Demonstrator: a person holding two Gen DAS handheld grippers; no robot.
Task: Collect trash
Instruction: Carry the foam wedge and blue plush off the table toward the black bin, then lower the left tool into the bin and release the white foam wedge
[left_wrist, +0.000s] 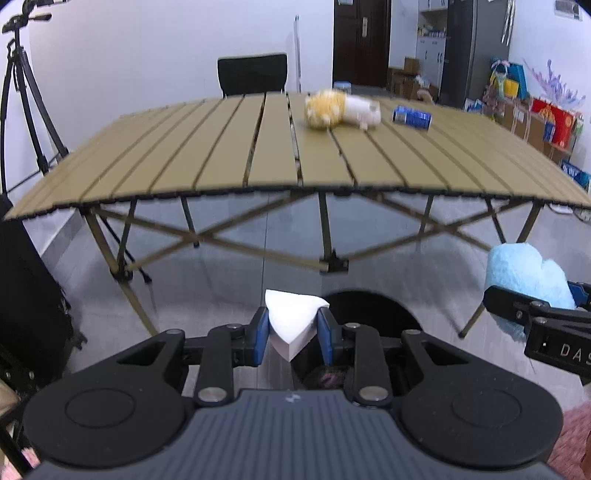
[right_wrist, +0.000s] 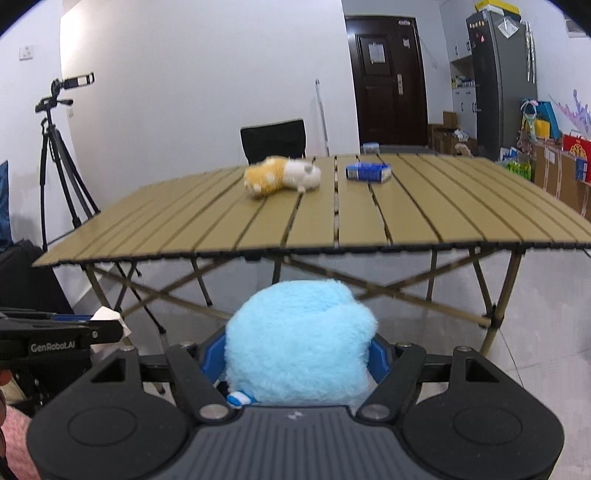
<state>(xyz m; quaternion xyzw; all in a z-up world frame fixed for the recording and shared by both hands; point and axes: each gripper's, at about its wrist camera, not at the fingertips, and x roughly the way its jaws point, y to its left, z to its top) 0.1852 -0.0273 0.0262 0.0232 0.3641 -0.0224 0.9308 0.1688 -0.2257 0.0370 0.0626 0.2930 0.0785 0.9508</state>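
Our left tongs (left_wrist: 291, 334) pinch white folded paper (left_wrist: 293, 325), right tongs (right_wrist: 295, 363) clasp a blue plush (right_wrist: 299, 339); the dark bin (left_wrist: 373, 308), probably, sits just beyond the paper.

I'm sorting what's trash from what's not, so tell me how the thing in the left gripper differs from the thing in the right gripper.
The left gripper pinches a white folded paper, flat-faced with sharp creases and corners. The right gripper holds a light blue plush toy, rounded and fluffy. The paper is thin, so the left jaws stand close together; the plush toy is bulky and keeps the right jaws far apart. Both are clamped between blue pads and held in front of the slatted table, below its top.
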